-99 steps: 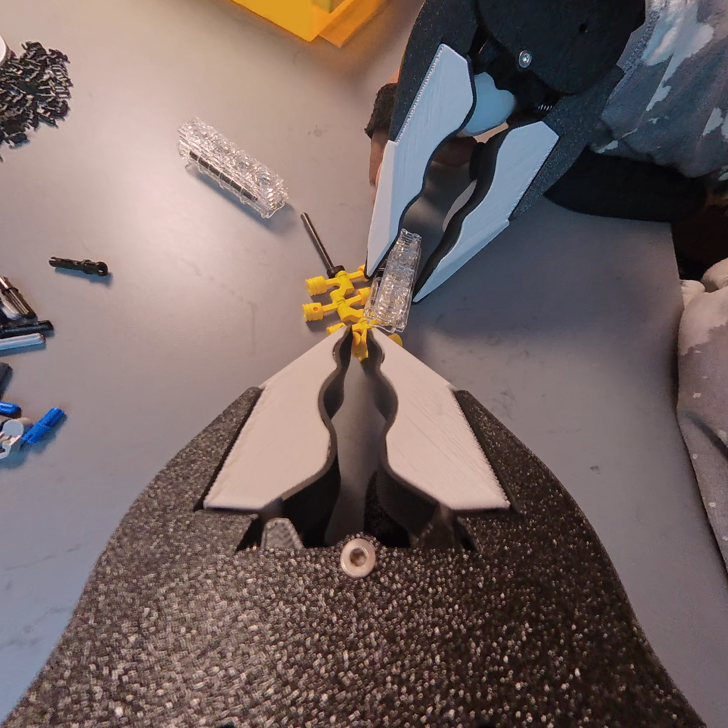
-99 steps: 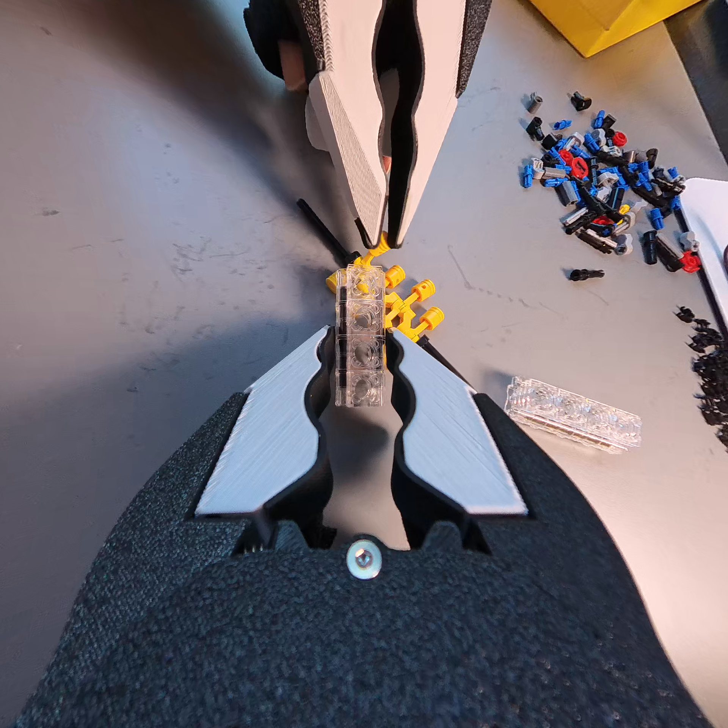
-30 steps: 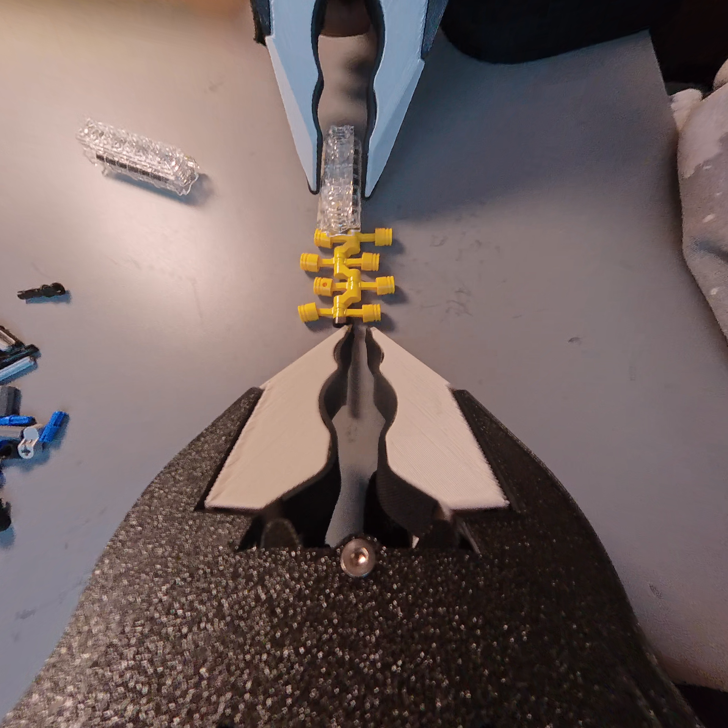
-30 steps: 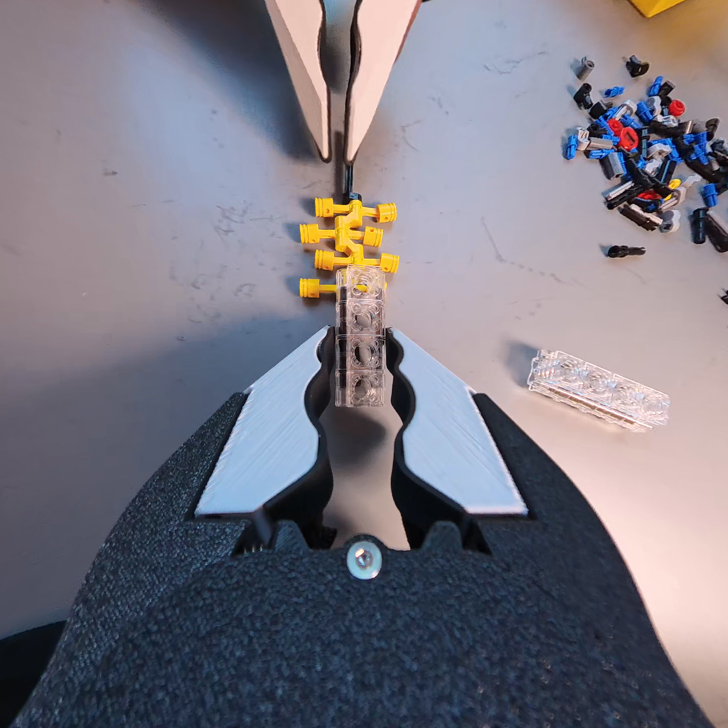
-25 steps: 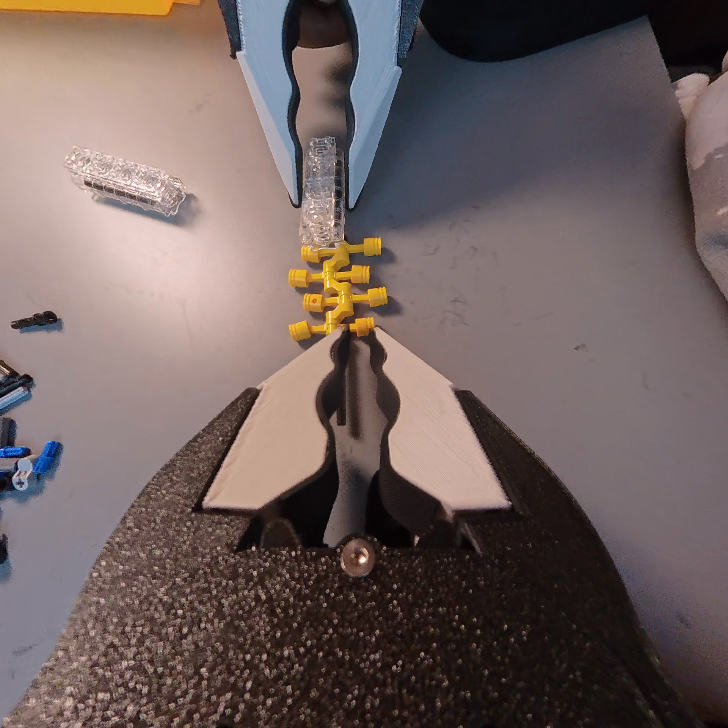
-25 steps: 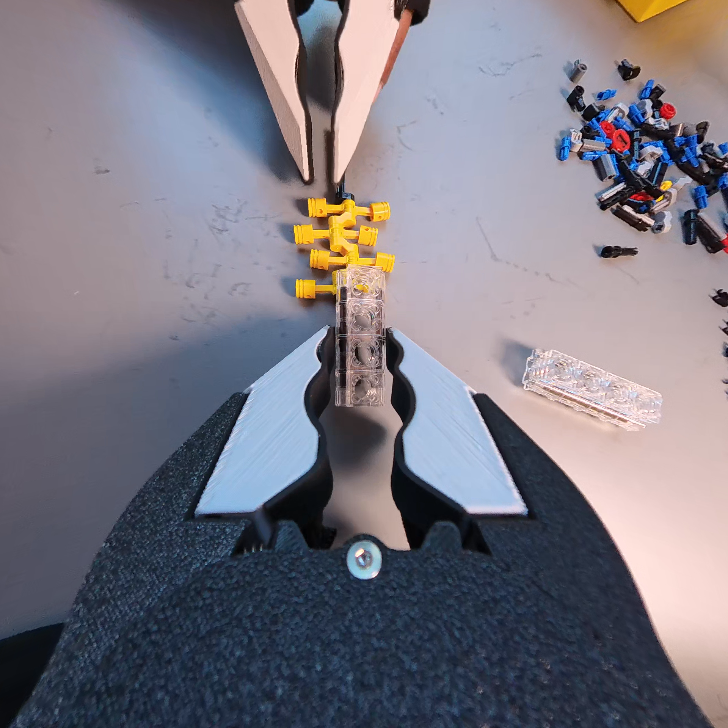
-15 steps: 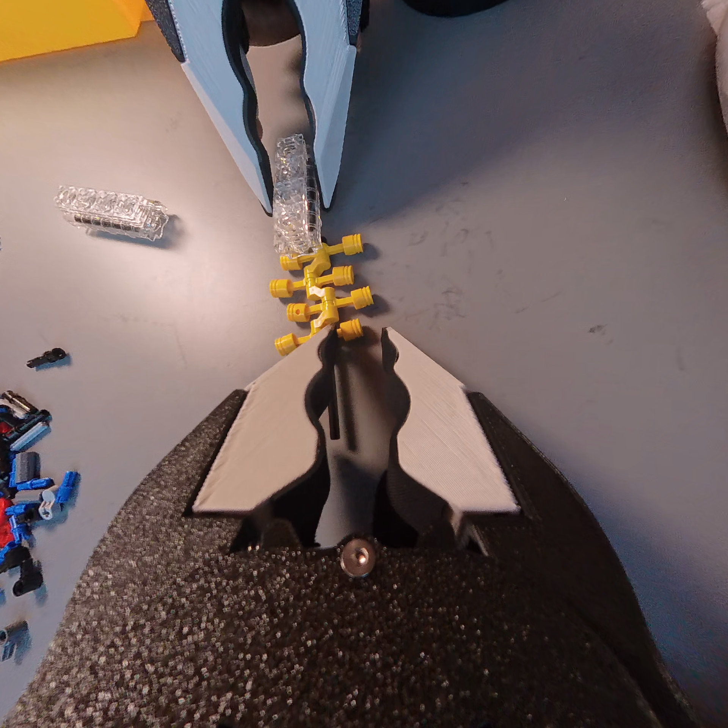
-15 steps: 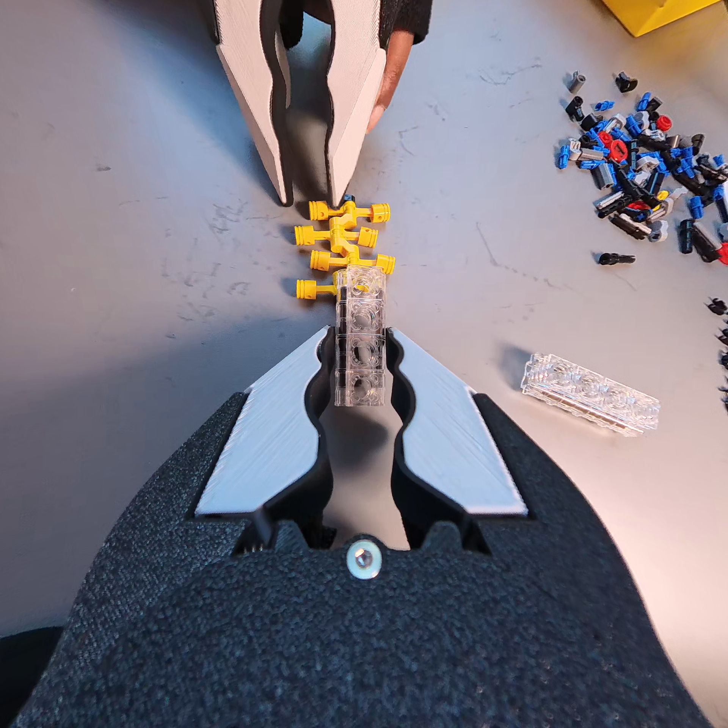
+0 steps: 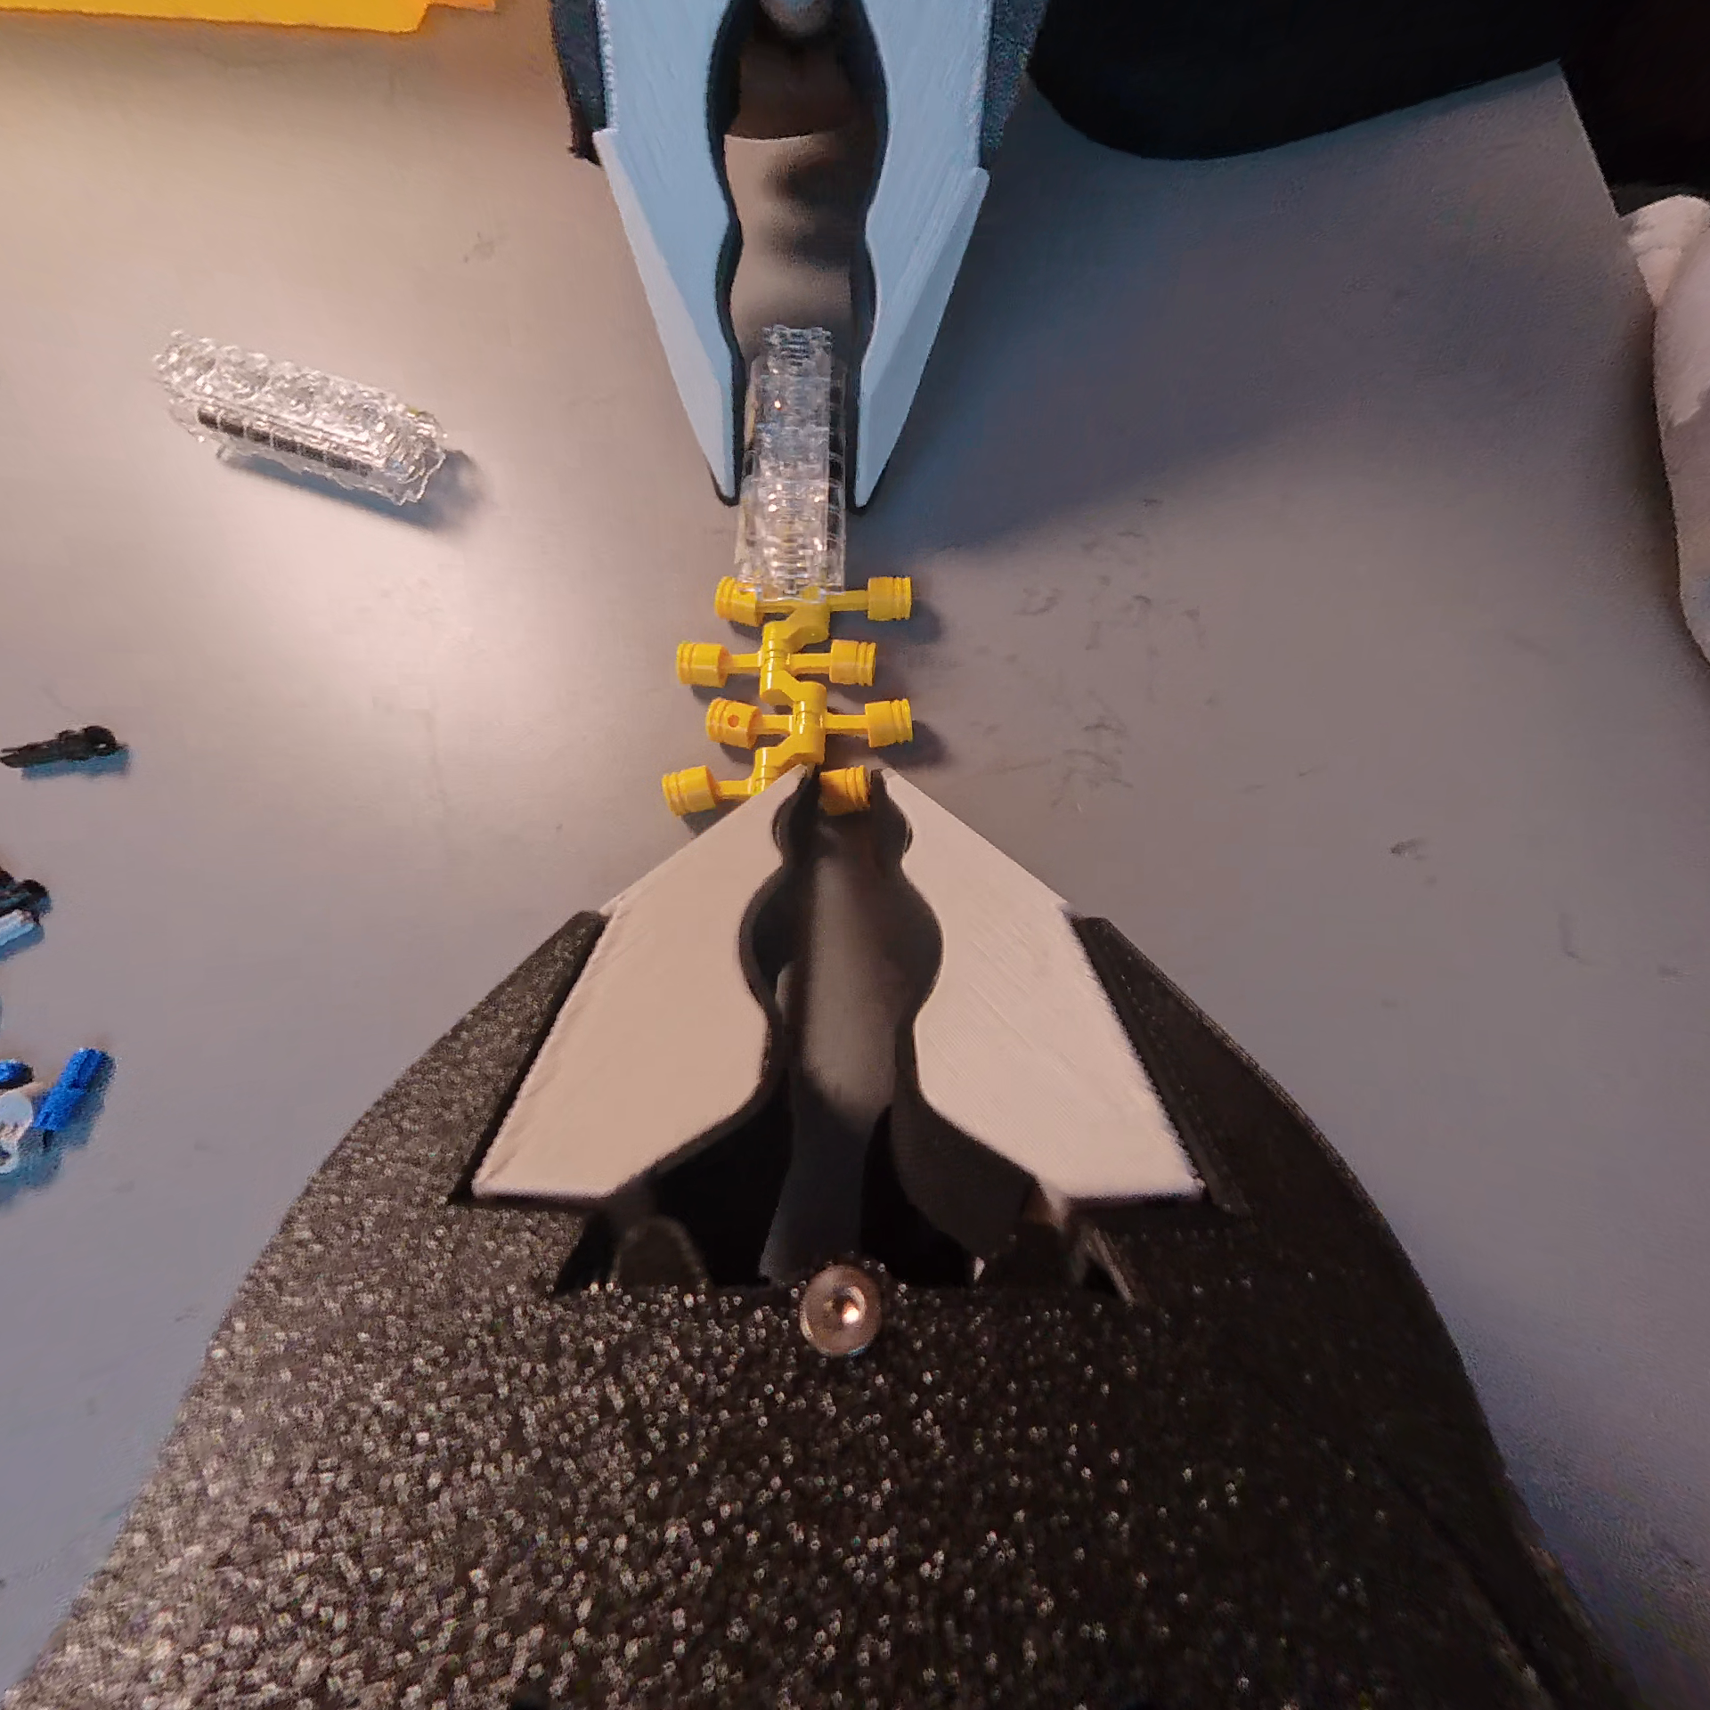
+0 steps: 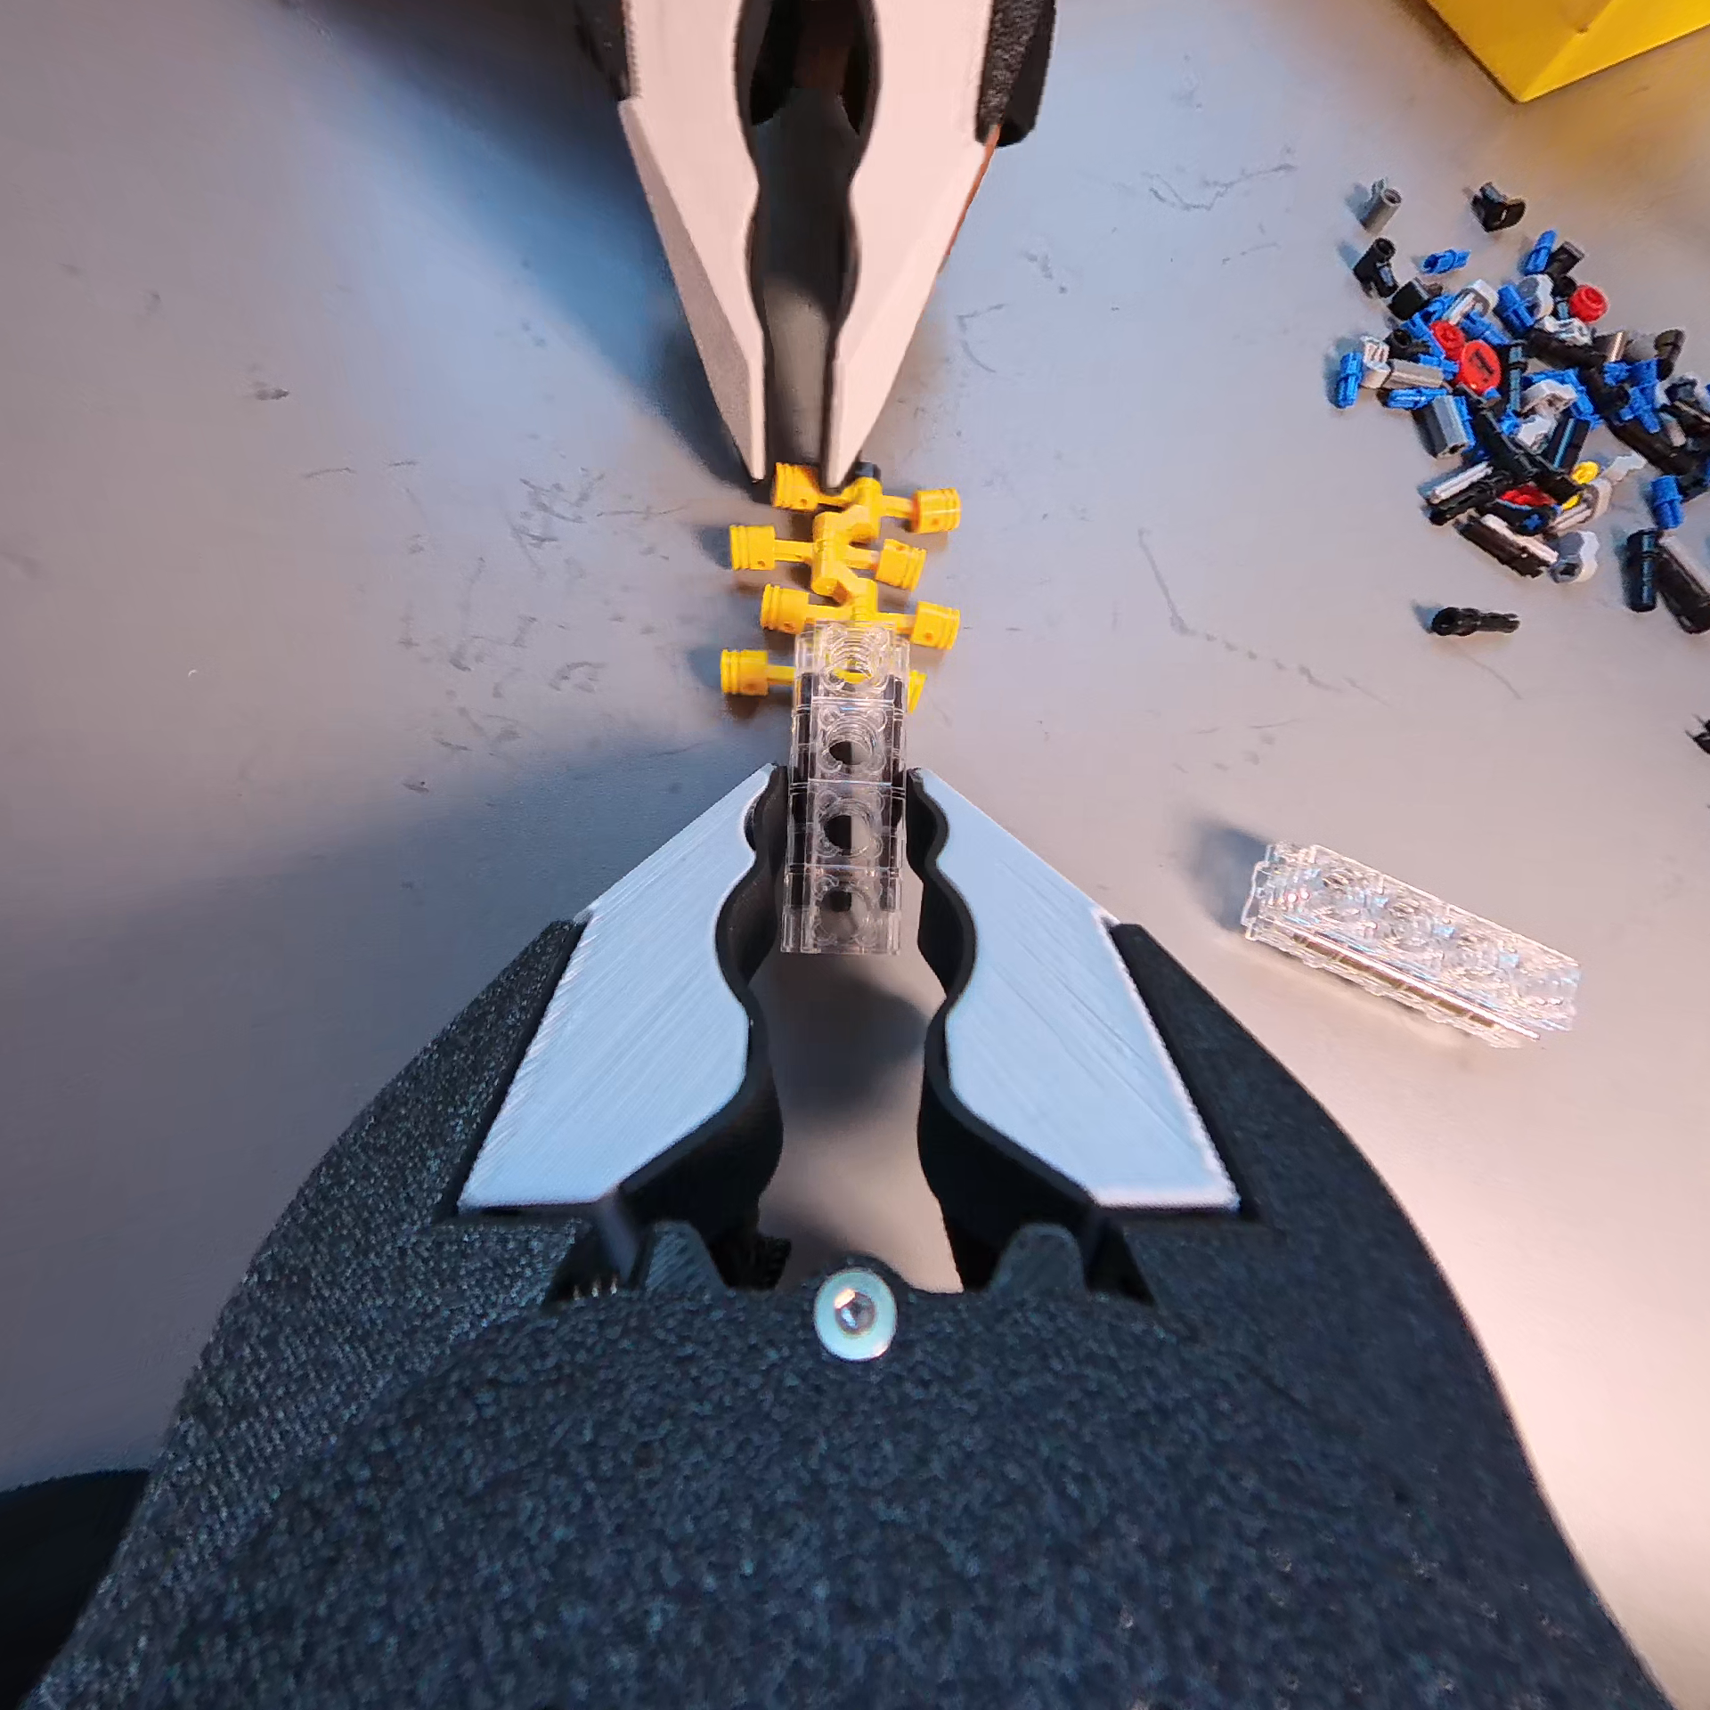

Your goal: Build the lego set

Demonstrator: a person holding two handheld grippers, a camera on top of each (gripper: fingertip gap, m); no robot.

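At frame centre, the right gripper (image 10: 844, 786) is clamping a clear brick (image 10: 844, 796) over the yellow piston assembly (image 9: 786, 694) lying on the table; the left gripper (image 9: 837, 786), slightly parted, is bracketing its near end; unpinned, it risks sliding.

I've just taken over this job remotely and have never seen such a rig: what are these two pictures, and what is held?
A person holds two hand-held two-finger grippers; each picture comes from a camera looking along one gripper's fingers. In the right wrist view, the right gripper is shut on a clear studded plastic brick, its far end over a yellow piston-and-crank assembly lying on the grey table. In the left wrist view, the left gripper is nearly closed at that assembly's other end; whether it grips anything is unclear. A second clear brick and a pile of small mixed pieces lie aside.
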